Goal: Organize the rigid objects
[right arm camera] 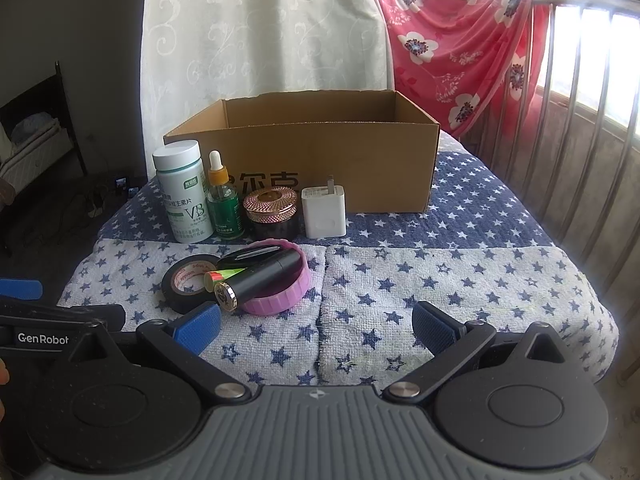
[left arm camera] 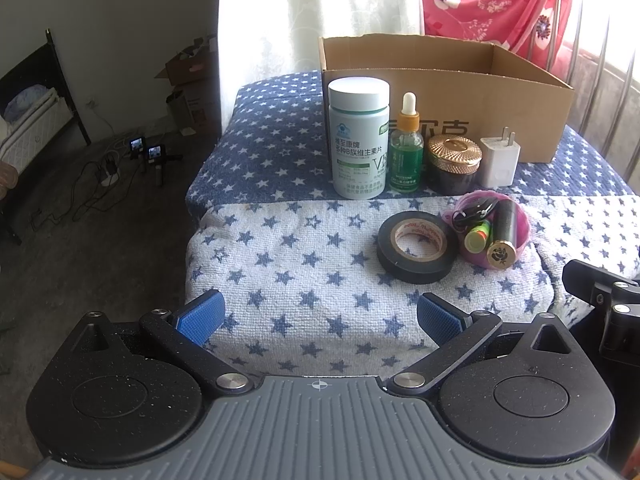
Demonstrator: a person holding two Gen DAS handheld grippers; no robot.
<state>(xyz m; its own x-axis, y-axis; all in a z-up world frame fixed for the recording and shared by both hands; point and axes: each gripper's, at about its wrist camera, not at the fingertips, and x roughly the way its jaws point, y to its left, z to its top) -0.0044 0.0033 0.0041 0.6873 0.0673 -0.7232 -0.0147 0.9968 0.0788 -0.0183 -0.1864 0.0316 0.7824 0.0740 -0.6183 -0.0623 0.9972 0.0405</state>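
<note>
While both views show the box (left arm camera: 500,116), only the right shows its floor.

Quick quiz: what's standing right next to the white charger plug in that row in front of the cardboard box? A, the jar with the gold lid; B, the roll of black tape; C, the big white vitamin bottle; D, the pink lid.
A: the jar with the gold lid stands beside the white charger plug in the row before the cardboard box.
</note>
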